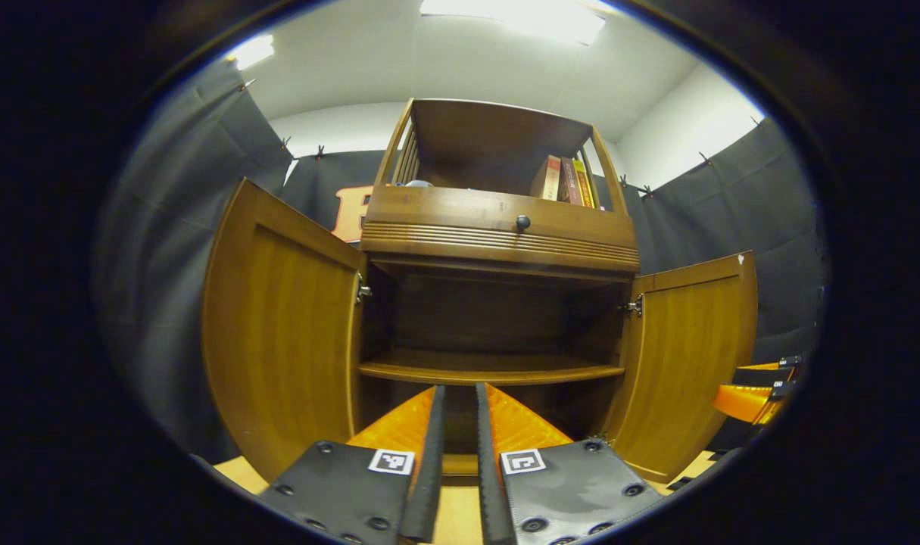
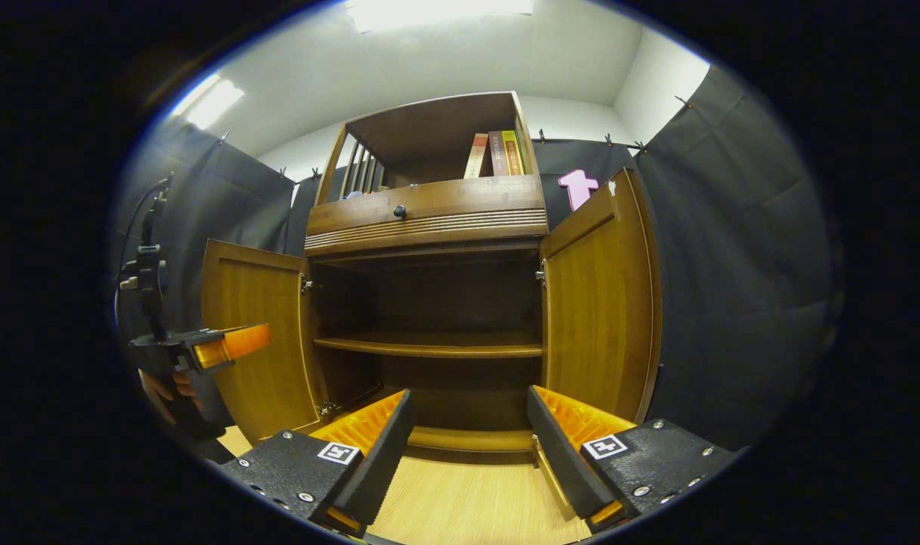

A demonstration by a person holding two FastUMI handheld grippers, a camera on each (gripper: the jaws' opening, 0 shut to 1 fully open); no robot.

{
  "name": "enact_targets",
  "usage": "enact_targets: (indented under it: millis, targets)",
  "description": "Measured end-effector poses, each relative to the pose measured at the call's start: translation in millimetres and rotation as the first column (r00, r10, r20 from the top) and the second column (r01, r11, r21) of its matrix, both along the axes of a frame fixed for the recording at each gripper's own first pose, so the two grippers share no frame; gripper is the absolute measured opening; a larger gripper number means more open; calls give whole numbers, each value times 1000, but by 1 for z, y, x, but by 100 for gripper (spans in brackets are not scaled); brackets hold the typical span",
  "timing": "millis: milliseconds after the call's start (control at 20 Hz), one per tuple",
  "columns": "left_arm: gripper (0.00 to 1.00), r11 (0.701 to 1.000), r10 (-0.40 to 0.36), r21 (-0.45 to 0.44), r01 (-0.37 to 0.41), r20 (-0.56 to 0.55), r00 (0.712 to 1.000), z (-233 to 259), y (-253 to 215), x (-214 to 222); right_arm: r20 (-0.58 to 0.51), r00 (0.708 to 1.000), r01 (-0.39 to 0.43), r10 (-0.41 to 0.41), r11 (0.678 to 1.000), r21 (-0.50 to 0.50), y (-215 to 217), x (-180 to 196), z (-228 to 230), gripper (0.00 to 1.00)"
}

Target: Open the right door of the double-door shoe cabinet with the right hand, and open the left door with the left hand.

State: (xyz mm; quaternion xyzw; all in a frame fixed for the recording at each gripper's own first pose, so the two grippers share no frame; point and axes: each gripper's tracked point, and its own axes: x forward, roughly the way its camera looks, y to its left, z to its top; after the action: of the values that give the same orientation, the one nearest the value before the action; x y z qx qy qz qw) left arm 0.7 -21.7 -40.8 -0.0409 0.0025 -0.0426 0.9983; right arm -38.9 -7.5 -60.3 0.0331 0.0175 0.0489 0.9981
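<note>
The shoe cabinet (image 2: pixel 437 303) filled mid-frame, its left door (image 2: pixel 251 333) and right door (image 2: pixel 600 295) swung wide. The right gripper (image 2: pixel 469 412) gaped at bottom; the left gripper (image 2: pixel 225 344) hung at left.

In the left gripper view, the lower corner of the left door (image 1: pixel 282 333) runs out past the round edge, and the right door (image 1: pixel 690 363) loses its bottom corner the same way. The cabinet's lowest compartment (image 1: pixel 460 393) sits behind the left gripper (image 1: pixel 460 424) — its depth is dark and unreadable. The book spines (image 1: pixel 566 180) are too small to read. In the right gripper view, the hand (image 2: pixel 168 393) holding the other gripper is mostly cut off — just a part shows.
</note>
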Motion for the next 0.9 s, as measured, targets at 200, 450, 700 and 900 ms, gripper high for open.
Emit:
enact_targets:
  millis: [200, 450, 700, 900]
  targets:
    - [70, 999, 28, 16, -27, -24, 999, -19, -6, 5, 1, 1000, -11, 11, 1000, -9, -5, -6, -1, 100]
    - [99, 996, 83, 17, -83, 4, 997, -18, -4, 6, 4, 1000, -9, 9, 1000, -6, -13, -5, -1, 81]
    - [95, 993, 114, 14, -114, 19, 993, -13, 10, 2, 10, 1000, -21, 21, 1000, 4, -8, -3, -2, 92]
    - [95, 990, 132, 47, -134, 38, 991, -8, 19, -1, 8, 999, -35, 35, 999, 2, 1, -3, -3, 100]
